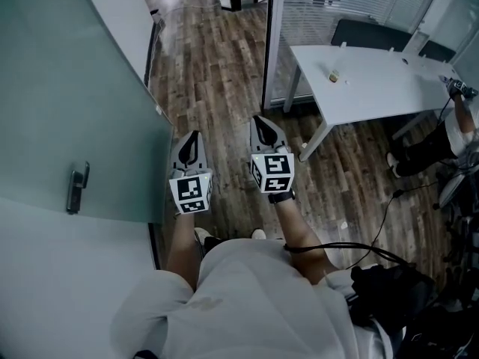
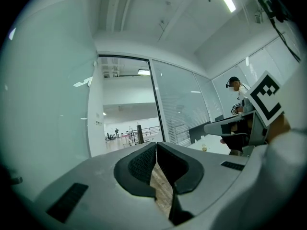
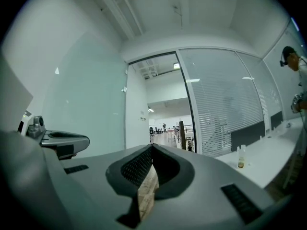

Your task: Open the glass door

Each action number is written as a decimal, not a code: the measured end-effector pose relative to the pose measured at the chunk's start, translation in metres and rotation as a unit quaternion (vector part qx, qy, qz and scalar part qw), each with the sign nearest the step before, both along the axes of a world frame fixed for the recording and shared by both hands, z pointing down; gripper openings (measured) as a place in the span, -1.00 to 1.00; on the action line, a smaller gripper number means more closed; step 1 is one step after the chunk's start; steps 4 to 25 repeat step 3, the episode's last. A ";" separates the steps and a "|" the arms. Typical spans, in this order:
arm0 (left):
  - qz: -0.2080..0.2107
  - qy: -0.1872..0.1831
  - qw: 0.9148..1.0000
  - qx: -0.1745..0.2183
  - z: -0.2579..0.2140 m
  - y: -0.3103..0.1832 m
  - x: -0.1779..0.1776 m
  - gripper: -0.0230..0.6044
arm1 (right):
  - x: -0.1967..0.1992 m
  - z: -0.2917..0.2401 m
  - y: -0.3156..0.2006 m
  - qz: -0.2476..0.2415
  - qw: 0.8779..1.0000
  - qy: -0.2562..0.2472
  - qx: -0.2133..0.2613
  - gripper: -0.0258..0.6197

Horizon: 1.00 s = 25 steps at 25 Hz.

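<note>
The frosted glass door [image 1: 75, 103] stands swung open on the left, its dark handle [image 1: 77, 187] low on the panel. In the left gripper view the door [image 2: 48, 95] fills the left side beside the open doorway [image 2: 125, 110]. My left gripper [image 1: 193, 136] is just right of the door's free edge and does not touch it; its jaws are shut with nothing between them. My right gripper [image 1: 260, 120] is level beside it, shut and empty. Both point through the doorway. The right gripper view shows the door [image 3: 86, 99] and the left gripper [image 3: 62, 143] at its left.
A glass partition with blinds [image 1: 337, 2] closes the doorway's right side. A white table [image 1: 374, 88] carrying a small bottle [image 1: 334, 75] stands at the right, with dark chairs [image 1: 367, 34] behind it. A person [image 1: 458, 129] sits at the far right. A black cable [image 1: 389, 204] trails over the wooden floor [image 1: 217, 66].
</note>
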<state>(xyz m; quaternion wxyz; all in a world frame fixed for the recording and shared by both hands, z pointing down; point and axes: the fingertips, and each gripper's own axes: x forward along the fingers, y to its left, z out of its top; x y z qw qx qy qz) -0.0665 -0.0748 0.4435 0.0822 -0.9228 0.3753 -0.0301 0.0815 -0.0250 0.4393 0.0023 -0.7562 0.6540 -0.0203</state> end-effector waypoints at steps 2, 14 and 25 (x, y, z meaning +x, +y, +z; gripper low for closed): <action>-0.008 -0.003 1.000 -0.004 0.001 -0.002 -0.004 -0.89 | 0.002 0.000 -0.003 -0.001 1.000 -0.005 -0.002 -0.91; -0.011 -0.004 1.000 -0.005 0.001 -0.002 -0.005 -0.89 | 0.003 0.001 -0.004 -0.002 1.000 -0.007 -0.003 -0.91; -0.011 -0.004 1.000 -0.005 0.001 -0.002 -0.005 -0.89 | 0.003 0.001 -0.004 -0.002 1.000 -0.007 -0.003 -0.91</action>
